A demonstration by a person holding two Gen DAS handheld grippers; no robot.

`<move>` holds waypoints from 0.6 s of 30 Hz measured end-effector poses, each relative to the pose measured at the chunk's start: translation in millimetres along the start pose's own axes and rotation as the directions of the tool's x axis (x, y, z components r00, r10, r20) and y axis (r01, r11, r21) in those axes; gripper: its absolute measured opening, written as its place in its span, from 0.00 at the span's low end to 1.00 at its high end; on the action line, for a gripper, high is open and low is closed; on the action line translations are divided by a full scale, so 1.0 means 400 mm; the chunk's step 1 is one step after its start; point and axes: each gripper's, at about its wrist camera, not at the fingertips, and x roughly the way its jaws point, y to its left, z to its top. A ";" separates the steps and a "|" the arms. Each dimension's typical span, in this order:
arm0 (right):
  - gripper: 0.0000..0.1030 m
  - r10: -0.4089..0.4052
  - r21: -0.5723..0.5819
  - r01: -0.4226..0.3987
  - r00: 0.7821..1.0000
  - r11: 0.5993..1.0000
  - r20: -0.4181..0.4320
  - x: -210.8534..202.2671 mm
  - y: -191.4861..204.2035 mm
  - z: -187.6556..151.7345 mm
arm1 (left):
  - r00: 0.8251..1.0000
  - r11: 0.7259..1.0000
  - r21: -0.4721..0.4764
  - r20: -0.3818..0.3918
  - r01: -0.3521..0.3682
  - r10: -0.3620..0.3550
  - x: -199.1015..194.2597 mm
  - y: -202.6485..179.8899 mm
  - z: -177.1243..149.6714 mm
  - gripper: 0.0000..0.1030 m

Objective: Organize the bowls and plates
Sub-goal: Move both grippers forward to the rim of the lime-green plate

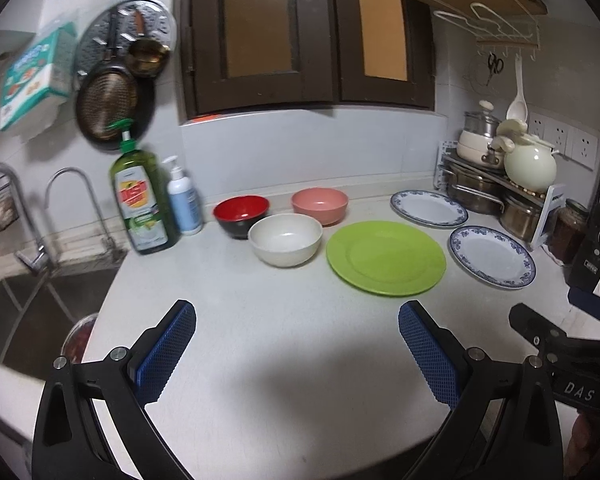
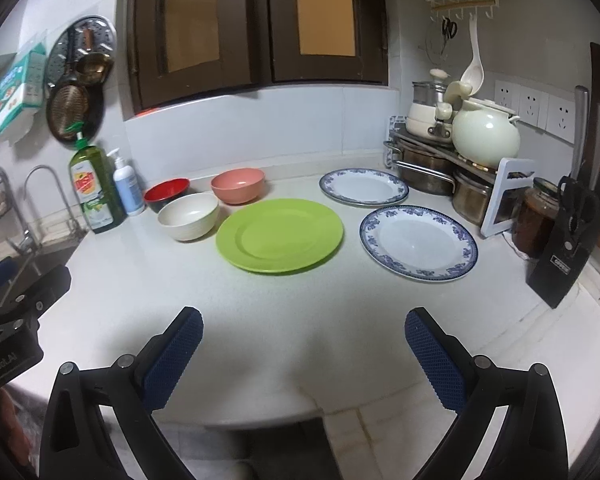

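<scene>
Left claw [image 1: 296, 354]: jaws spread wide, nothing between the blue pads; hovers over bare bench [image 1: 260, 340] on the near side of the green plate.
Right claw [image 2: 304, 360]: likewise spread and empty, at the bench's near edge, also short of the green plate.
Landmark: green plate [image 2: 279, 235], lying flat at mid-bench.
Bowls: white bowl [image 2: 189, 216] just left of the green plate, nearly touching its rim; pink bowl [image 2: 238, 185] behind the plate's left edge; red bowl [image 2: 167, 194] farther left, behind the white bowl. All three upright and apart from one another.
Plates: near blue plate [image 2: 419, 243] right of the green plate; far blue plate [image 2: 364, 187] behind and right of it, just beside the pot rack [image 2: 440, 160].
Deciding relation: bowls lie ahead and left of the green plate, blue plates ahead and right; judged so, the left claw is nearer the bowls, the right claw nearer the blue plates.
Progress: nothing stacked yet; every piece lies singly.
</scene>
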 end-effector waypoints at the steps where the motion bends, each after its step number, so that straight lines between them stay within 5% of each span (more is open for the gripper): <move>1: 0.99 -0.009 0.007 0.009 1.000 1.000 -0.001 0.014 0.007 0.008 | 1.000 1.000 0.005 -0.007 0.019 -0.019 0.020 0.008 0.010 1.00; 12: 0.99 -0.134 0.057 0.135 0.991 0.989 -0.010 0.158 0.053 0.097 | 0.989 0.992 0.018 -0.073 0.127 -0.125 0.231 0.032 0.084 1.00; 18: 0.98 -0.114 0.006 0.114 0.993 0.993 -0.037 0.249 0.036 0.150 | 0.992 0.996 -0.015 -0.083 0.089 -0.090 0.302 -0.001 0.108 0.97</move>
